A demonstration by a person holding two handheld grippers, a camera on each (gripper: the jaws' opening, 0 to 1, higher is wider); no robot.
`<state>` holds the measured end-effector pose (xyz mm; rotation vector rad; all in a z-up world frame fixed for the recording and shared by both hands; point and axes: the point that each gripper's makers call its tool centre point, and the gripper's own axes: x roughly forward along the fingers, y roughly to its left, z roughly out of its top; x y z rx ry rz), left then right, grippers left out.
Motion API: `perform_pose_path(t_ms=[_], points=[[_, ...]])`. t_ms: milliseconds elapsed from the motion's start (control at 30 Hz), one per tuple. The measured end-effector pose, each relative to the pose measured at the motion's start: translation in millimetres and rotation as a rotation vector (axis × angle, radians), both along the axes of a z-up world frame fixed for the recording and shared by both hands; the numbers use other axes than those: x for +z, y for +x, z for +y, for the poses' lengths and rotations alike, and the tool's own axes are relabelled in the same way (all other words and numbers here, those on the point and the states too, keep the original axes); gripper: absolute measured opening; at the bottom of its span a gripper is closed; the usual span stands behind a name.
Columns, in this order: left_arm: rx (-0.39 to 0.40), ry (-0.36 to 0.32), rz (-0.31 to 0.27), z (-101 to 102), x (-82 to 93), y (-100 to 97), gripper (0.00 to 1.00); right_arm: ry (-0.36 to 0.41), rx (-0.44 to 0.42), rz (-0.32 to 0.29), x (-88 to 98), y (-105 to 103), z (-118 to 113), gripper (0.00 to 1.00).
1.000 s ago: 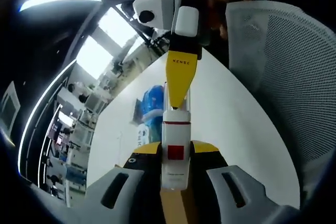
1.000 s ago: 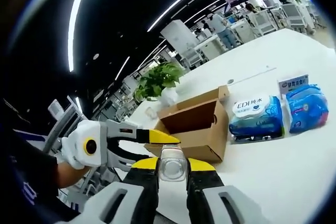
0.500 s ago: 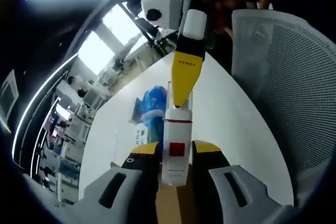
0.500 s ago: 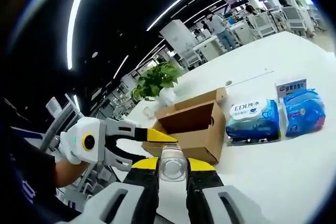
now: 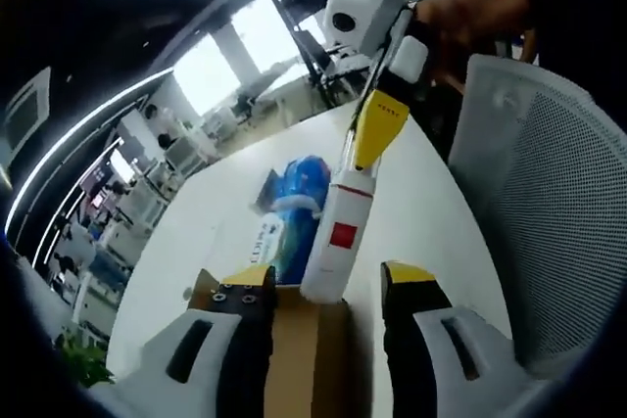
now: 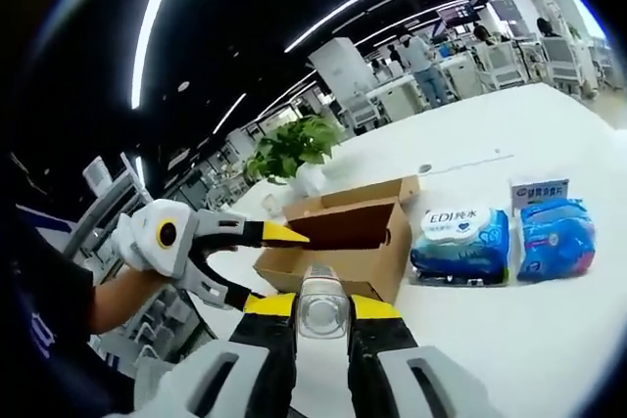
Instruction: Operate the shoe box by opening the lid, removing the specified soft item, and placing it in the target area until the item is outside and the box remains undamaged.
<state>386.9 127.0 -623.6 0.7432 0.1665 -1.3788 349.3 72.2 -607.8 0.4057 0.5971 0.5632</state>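
I hold two grippers above a white worktop point(image 6: 509, 340). My right gripper point(image 6: 322, 302) is clamped narrowly on a small clear bottle point(image 6: 321, 308) with a white body and a red square label, seen end-on in the right gripper view and lengthwise in the left gripper view, where it hangs from that gripper's yellow jaw tips. My left gripper point(image 5: 329, 286) stands wide and holds nothing; the bottle sits between its jaws without touching them, as far as I can judge.

The cardboard shoe box point(image 6: 338, 247) lies on the worktop in front of a potted plant point(image 6: 294, 149), its lid already folded back and its dark inside open. I cannot tell what is in it. Just beside the box lies a soft pack of wet wipes point(image 6: 460, 244) in blue and white, and next to that a second blue soft pack point(image 6: 554, 237) with a small card point(image 6: 537, 189) standing behind it. A mesh office chair point(image 5: 549, 203) stands at the worktop's edge.

I judge the soft packs to be light, squashy and slick in their plastic film, so a grip across the narrow middle should hold best. The bottle looks stiff and smooth and could slide if held loosely. The box is thin cardboard that would crease under a hard pinch.
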Motion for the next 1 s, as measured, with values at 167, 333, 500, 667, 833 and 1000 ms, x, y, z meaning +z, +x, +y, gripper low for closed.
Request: perform_pose_path(t_ms=[167, 333, 500, 667, 833, 1000], points=[[0.078, -0.037, 0.059, 9, 1.8, 3.3, 0.46, -0.027, 0.016, -0.008, 1.0, -2, -2, 0.14], [0.122, -0.073, 0.123, 16, -0.2, 2.4, 0.48, -0.032, 0.038, -0.016, 3.8, -2, -4, 0.14], [0.174, -0.095, 0.170, 22, -3.0, 1.7, 0.55, -0.048, 0.067, -0.027, 7.4, -2, -7, 0.14], [0.221, -0.122, 0.190, 31, -2.7, 4.5, 0.60, -0.094, 0.109, -0.044, 8.7, -1, -10, 0.14], [0.283, -0.164, 0.228, 43, 1.9, 6.7, 0.67, -0.160, 0.162, -0.063, 12.7, 4, -14, 0.14], [0.335, -0.168, 0.249, 58, -1.3, 7.0, 0.74, -0.215, 0.221, -0.085, 22.6, 11, -17, 0.14]])
